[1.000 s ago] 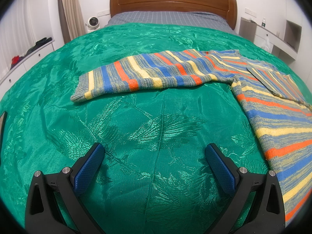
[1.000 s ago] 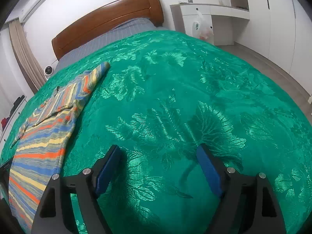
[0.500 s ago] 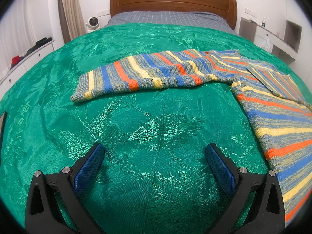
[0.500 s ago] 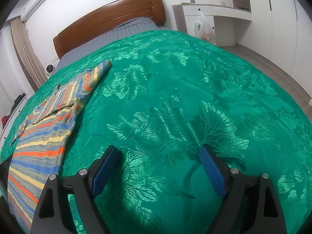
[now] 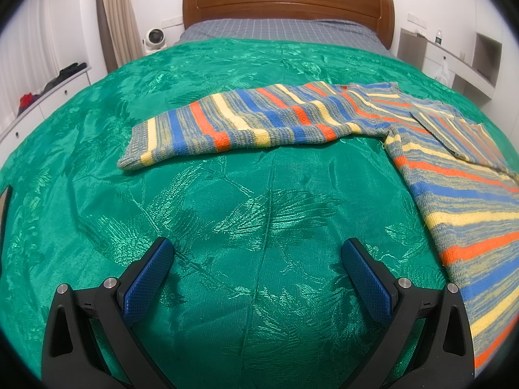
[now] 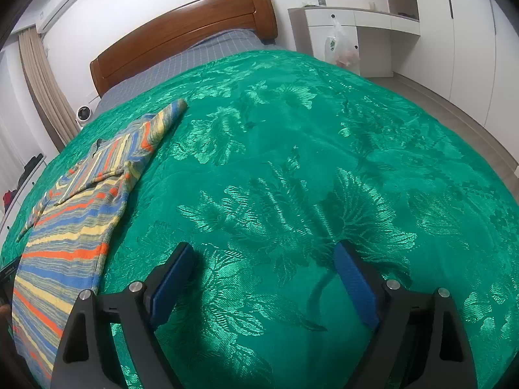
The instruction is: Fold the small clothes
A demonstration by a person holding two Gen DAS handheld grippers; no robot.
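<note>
A striped knit sweater [image 5: 454, 175] in blue, orange, yellow and grey lies flat on the green bedspread [image 5: 246, 214]. Its one sleeve [image 5: 227, 123] stretches out to the left in the left wrist view. My left gripper [image 5: 256, 253] hovers open over bare bedspread, in front of that sleeve and left of the sweater's body. In the right wrist view the sweater [image 6: 71, 214] lies at the far left, with its other sleeve [image 6: 162, 123] pointing up the bed. My right gripper [image 6: 262, 256] stands open over bare bedspread to the right of the sweater, nothing between its pads.
A wooden headboard [image 5: 288, 0] and grey checked sheet [image 5: 279, 30] close the far end of the bed. A small white fan [image 5: 155, 37] and low white drawers [image 5: 42, 97] stand at the left. A white desk [image 6: 353, 29] with a hanging plastic bag [image 6: 340, 48] and wardrobes [image 6: 470, 39] stand right.
The right gripper's jaws have spread a little wider and its view has shifted slightly. The left gripper and the sweater have not moved.
</note>
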